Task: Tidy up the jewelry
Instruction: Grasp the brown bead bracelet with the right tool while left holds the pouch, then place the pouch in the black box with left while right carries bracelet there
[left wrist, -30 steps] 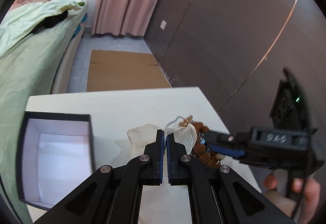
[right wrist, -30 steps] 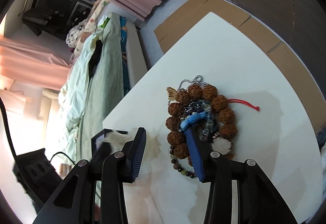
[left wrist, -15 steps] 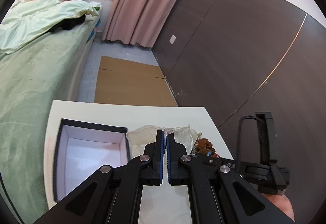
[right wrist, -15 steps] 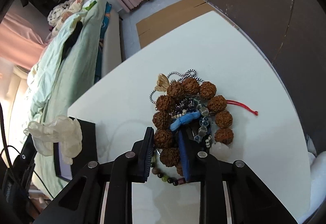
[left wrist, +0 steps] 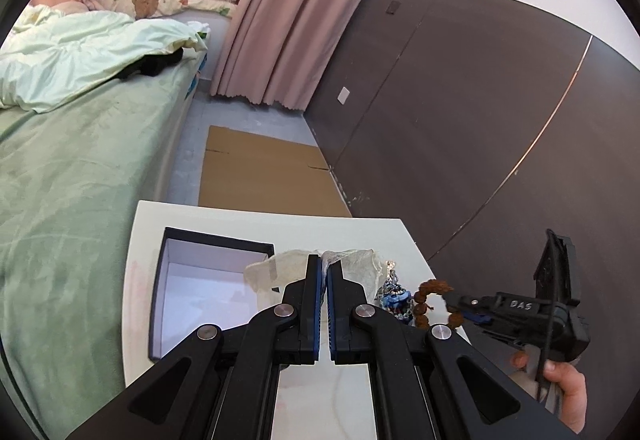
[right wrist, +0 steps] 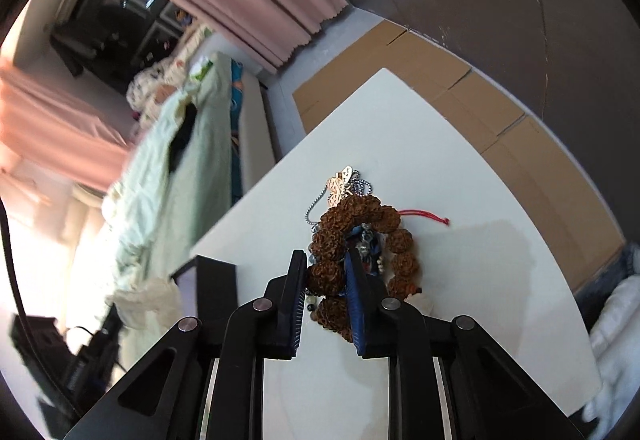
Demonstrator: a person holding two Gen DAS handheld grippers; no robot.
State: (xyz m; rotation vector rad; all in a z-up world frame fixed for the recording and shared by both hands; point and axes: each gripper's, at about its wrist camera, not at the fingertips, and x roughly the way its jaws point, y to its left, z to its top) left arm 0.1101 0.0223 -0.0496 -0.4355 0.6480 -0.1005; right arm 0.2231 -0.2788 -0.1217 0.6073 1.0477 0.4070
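Observation:
My left gripper (left wrist: 323,264) is shut on a crumpled sheer white pouch (left wrist: 356,264), held above the white table beside an open dark box (left wrist: 176,276) with a white inside. My right gripper (right wrist: 325,260) is shut on a brown rough-bead bracelet (right wrist: 396,240), its jaws clamping the beads on the left side of the loop. The bracelet also shows in the left wrist view (left wrist: 430,290), lifted off the table. A silver chain with a gold pendant (right wrist: 340,186), blue cord pieces and a red string (right wrist: 426,216) lie tangled with it.
The white table (right wrist: 480,280) ends at an edge on the far side. A bed with green covers (left wrist: 80,144) runs along the left. Flat cardboard (left wrist: 264,176) lies on the floor by a dark wall and pink curtain (left wrist: 280,24).
My right gripper has closed around the brown beads and raised the bracelet. My left gripper has lifted up and back with the pouch, bringing the box further into view.

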